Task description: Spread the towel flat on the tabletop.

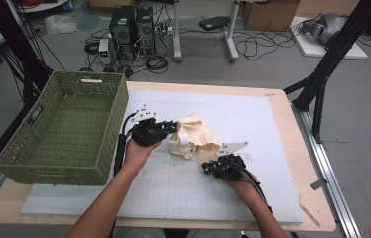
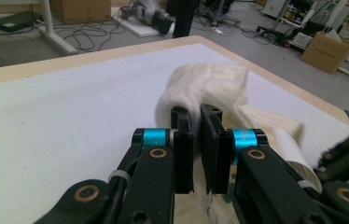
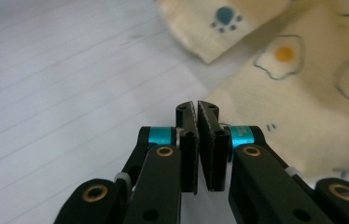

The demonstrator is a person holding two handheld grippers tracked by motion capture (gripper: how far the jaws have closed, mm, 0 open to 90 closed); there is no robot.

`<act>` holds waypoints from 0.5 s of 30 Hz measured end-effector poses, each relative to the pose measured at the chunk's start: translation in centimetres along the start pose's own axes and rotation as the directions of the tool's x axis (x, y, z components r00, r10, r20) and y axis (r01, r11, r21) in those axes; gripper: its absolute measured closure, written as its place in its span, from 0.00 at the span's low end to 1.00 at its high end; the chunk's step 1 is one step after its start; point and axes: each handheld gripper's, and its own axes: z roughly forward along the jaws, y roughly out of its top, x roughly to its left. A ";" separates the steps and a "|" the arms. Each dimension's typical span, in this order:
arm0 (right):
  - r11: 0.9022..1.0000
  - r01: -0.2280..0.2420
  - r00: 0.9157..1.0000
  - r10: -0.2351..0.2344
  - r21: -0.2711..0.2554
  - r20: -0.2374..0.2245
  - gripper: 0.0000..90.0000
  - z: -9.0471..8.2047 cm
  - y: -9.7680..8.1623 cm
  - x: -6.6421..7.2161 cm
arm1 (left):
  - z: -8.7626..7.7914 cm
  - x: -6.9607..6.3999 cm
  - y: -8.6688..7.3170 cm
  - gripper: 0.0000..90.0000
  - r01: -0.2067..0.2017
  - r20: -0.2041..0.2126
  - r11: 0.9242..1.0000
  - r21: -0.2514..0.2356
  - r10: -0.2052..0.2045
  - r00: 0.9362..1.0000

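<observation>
- The cloth (image 1: 193, 137) is a cream, crumpled piece lying bunched near the middle of the white mat (image 1: 253, 124), with my two grippers at opposite ends of it.
- In the right gripper view its near hem (image 3: 298, 107) shows printed fried eggs and a blue paw mark; one loose corner pokes out toward the bare mat.
- My left gripper (image 2: 199, 122) has its jaws pressed nearly together with a fold of the cloth pinched between the tips; the fabric rises in a hump just beyond them.
- My right gripper (image 3: 197, 111) has its jaws closed to a sliver at the cloth's edge. The edge meets the tips, but I cannot tell whether any fabric is really caught.
- In the high view the left gripper (image 1: 166, 128) sits at the cloth's left side and the right gripper (image 1: 212, 166) at its lower right corner.
- The green basket (image 1: 109, 144) stands just left of my left hand (image 1: 136, 151), its near wall close to the wrist, so room that way is tight.
- To the right and far side the mat lies open up to the table's wooden rim (image 1: 292, 148).
- Toward me, bare mat runs between my forearms.
</observation>
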 end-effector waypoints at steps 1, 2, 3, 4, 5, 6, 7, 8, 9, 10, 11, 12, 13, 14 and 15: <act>1.000 0.015 0.999 -0.015 0.010 -0.034 0.97 -0.1 -0.1 0.4 | 0.0 0.1 0.0 0.93 0.003 -0.003 1.000 -0.002 -0.003 1.000; 1.000 0.020 0.998 -0.019 0.013 -0.052 0.97 -0.2 -0.2 0.6 | -0.1 0.2 0.0 0.93 0.006 -0.007 1.000 0.000 -0.006 1.000; 0.999 0.037 0.996 -0.035 0.022 -0.082 0.97 -0.5 -0.4 1.1 | -0.1 0.3 -0.1 0.93 0.007 -0.012 1.000 0.003 -0.007 1.000; 0.998 0.050 0.993 -0.047 0.025 -0.104 0.97 -0.6 -0.6 1.3 | -0.1 0.5 -0.1 0.93 0.011 -0.018 1.000 0.004 -0.011 1.000; 0.998 0.065 0.989 -0.061 0.026 -0.134 0.97 -0.9 -1.0 1.6 | -0.1 0.6 -0.1 0.93 0.013 -0.023 1.000 0.004 -0.013 1.000; 0.997 0.069 0.988 -0.065 0.020 -0.140 0.97 -1.0 -1.2 1.7 | 0.0 0.7 -0.2 0.93 0.018 -0.031 1.000 0.003 -0.018 0.999; 0.998 0.064 0.985 -0.060 0.021 -0.159 0.97 -1.3 -1.4 1.7 | 0.0 0.8 -0.2 0.93 0.017 -0.036 1.000 0.002 -0.017 0.999; 0.997 0.070 0.984 -0.065 0.020 -0.167 0.97 -1.4 -1.5 1.7 | 0.0 0.9 -0.2 0.93 0.023 -0.043 1.000 -0.001 -0.023 0.999; 0.997 0.073 0.981 -0.067 0.023 -0.180 0.97 -1.6 -1.7 1.9 | 0.0 0.9 -0.2 0.93 0.023 -0.049 1.000 0.001 -0.023 0.999; 0.997 0.075 0.980 -0.069 0.027 -0.189 0.97 -1.6 -1.7 2.0 | 0.1 1.0 -0.2 0.93 0.024 -0.054 1.000 0.001 -0.024 0.998; 0.995 0.091 0.976 -0.084 0.027 -0.202 0.97 -1.8 -1.8 2.2 | 0.1 1.1 -0.3 0.93 0.027 -0.055 1.000 0.003 -0.027 0.998; 0.994 0.102 0.976 -0.094 0.028 -0.199 0.97 -1.9 -1.9 2.3 | 0.3 1.1 -0.3 0.93 0.027 -0.056 1.000 0.009 -0.026 0.998; 0.994 0.108 0.975 -0.102 0.019 -0.198 0.93 -2.1 -1.8 2.4 | 0.3 1.0 -0.4 0.93 0.023 -0.056 1.000 0.015 -0.023 0.998; 0.994 0.110 0.976 -0.106 0.008 -0.190 0.86 -2.3 -1.7 2.4 | 0.5 1.0 -0.4 0.93 0.019 -0.054 1.000 0.020 -0.018 0.998; 0.995 0.101 0.979 -0.103 -0.020 -0.178 0.82 -2.6 -1.4 2.4 | 0.6 0.9 -0.4 0.93 0.019 -0.053 1.000 0.021 -0.018 0.998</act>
